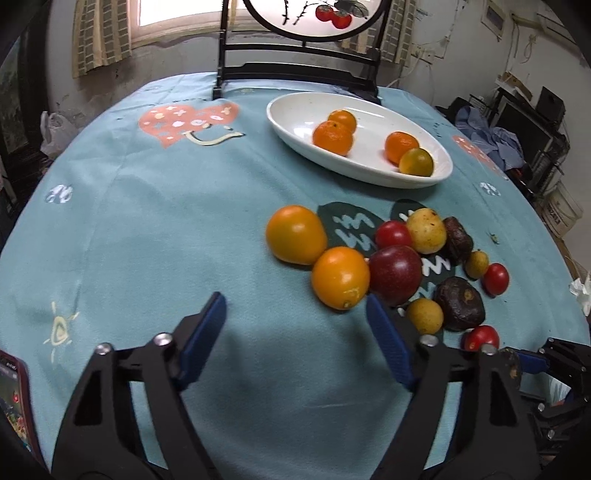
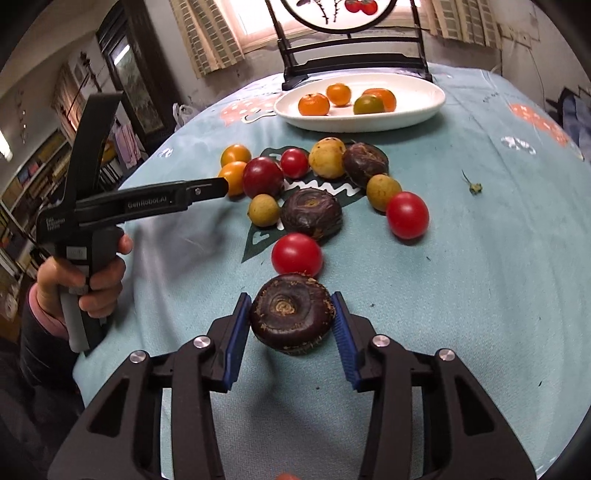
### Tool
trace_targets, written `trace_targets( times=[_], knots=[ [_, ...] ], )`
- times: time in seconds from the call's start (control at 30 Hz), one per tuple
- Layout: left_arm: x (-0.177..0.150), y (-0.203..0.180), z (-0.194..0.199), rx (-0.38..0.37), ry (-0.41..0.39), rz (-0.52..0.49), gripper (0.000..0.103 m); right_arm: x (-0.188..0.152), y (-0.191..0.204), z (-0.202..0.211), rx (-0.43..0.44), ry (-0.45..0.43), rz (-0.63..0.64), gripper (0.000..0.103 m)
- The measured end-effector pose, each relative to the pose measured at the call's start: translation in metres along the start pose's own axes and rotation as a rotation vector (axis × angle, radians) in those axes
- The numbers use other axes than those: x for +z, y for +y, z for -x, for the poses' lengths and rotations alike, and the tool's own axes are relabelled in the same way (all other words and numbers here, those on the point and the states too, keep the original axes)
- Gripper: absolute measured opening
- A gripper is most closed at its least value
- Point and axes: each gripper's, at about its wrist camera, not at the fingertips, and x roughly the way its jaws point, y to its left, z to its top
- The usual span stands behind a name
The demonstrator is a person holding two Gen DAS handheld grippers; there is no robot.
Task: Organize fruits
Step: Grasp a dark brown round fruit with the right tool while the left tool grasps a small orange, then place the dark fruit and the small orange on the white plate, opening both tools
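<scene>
Right gripper [image 2: 291,325] clamps water chestnut [image 2: 291,314], its flat crown facing the camera.

Bright window [image 1: 192,11] backlight, soft tabletop shadows, heavy fisheye bending, dark corners.

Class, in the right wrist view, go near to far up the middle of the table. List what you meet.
Right gripper holding a dark chestnut → red tomato → second dark chestnut → white dish of oranges.

Black tool [image 2: 291,325], blue ribbed pads [image 2: 236,341], silver screws, pink sleeve [image 2: 44,314]
</scene>
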Motion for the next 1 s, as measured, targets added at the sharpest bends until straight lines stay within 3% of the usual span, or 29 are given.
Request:
trace_targets(
  times=[0.07, 0.27, 0.63, 0.73, 1.0],
  knots=[
    [0.001, -0.003, -0.004, -0.023, 0.013, -0.006, 0.063, 0.000, 0.001, 0.001, 0.005, -0.002, -0.001, 0.044],
    [0.005, -0.015, -0.007, -0.047, 0.011, -0.056, 0.048, 0.000, -0.001, 0.001, 0.014, -0.001, -0.008, 0.044],
    [0.020, -0.014, -0.020, -0.087, 0.024, -0.032, 0.046, 0.000, -0.004, 0.000, 0.040, 0.003, -0.028, 0.044],
    [0.021, -0.015, -0.022, -0.109, 0.031, -0.029, 0.039, 0.001, -0.005, 0.000, 0.043, 0.003, -0.030, 0.044],
    [0.018, -0.017, -0.020, -0.098, 0.023, -0.040, 0.039, 0.001, -0.006, 0.001, 0.049, -0.003, -0.032, 0.044]
  ],
)
